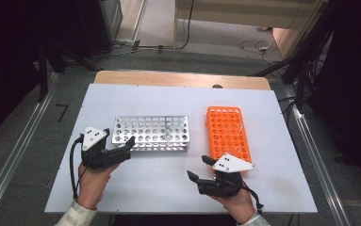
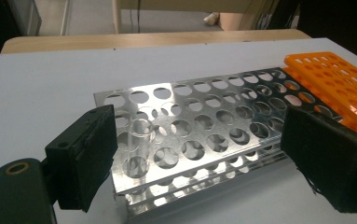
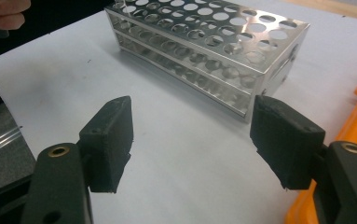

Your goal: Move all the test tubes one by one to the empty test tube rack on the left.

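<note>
A clear glass tube [image 2: 140,148] stands upright in a near corner hole of the shiny perforated metal rack [image 2: 204,135] on the white counter [image 1: 168,188]. Both the left tongs [image 2: 204,158] and right tongs [image 3: 199,140] are spread, holding nothing.

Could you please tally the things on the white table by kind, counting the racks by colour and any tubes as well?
Metal rack: 1
Orange rack: 1
Clear tube, standing in the metal rack near the left claw: 1
Total: 3
</note>
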Tool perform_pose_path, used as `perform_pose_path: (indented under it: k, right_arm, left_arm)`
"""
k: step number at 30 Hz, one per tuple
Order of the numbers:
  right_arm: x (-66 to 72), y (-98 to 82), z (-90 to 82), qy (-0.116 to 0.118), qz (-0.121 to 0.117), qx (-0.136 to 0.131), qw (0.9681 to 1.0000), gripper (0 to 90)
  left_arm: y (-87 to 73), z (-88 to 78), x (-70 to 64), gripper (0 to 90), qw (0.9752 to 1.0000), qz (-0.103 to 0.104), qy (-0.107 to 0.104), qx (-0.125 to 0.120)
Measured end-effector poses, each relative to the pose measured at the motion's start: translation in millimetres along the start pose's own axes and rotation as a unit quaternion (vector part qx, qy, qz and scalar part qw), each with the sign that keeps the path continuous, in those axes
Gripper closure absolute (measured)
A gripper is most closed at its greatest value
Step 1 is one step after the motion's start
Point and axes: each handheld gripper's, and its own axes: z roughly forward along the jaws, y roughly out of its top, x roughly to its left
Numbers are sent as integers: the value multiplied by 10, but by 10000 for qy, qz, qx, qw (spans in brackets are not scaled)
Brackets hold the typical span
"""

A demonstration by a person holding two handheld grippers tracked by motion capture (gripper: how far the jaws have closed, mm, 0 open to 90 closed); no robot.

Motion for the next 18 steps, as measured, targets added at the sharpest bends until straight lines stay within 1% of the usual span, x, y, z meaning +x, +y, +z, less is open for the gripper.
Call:
perform_pose_path:
  k: [1,3,6,8,10,11,15,18]
  right_arm:
    - [-1,-11,-47,-15,34,-29,10000,287]
    - [-3,-29,-131,-67,-7,-88,9999,287]
    - [-22,-69,-259,-131,29,-177,9998,287]
    - [-46,-110,-330,-211,40,-211,9995,287]
    - [-68,-153,-386,-355,8,-219,9991,287]
    - [-85,-174,-413,-401,32,-215,9990,287]
    - [-153,-239,-470,-548,94,-213,9982,289]
    - [-204,-276,-472,-647,160,-209,9976,295]
  left_arm:
    - [0,-5,-16,109,10000,11,-17,-19]
    - [2,-14,-45,108,10000,45,-62,-23]
    - [0,-17,-101,108,9998,107,-141,-20]
    - [-3,-14,-131,108,9997,135,-192,-12]
    - [-8,-8,-151,101,9996,170,-212,10]
    - [-11,-4,-158,100,9996,179,-234,12]
    - [-22,16,-185,100,9994,214,-272,56]
    - [-35,30,-200,99,9992,260,-284,95]
